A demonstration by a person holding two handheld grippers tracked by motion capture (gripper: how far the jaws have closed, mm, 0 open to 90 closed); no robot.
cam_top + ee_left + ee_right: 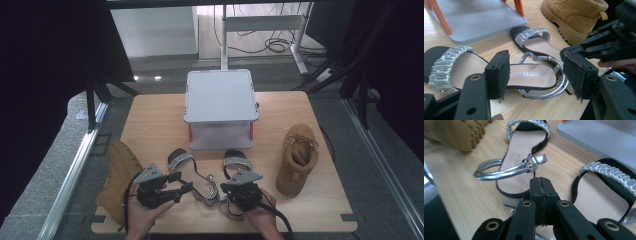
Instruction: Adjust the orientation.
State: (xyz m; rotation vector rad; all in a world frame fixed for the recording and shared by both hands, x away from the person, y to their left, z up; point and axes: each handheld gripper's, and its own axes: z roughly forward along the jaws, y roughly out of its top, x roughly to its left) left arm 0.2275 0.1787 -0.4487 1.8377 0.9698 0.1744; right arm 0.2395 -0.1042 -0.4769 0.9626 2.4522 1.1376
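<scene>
With the left tongs (536, 75) open around the left sandal's (529, 75) heel and the right tongs (540, 185) closed empty just below its silver strap (504, 170), I would close the left squarely on the sole before lifting.

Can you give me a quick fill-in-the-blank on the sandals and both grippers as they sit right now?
1. The left gripper has its jaws ____, nothing pressed between them.
2. The right gripper has its jaws ____, just short of the silver ankle strap.
3. The two sandals lie in front of the grey ____.
4. A tan ____ stands on the table to the right of the sandals.

Missing words: open; shut; shelf; boot
</scene>
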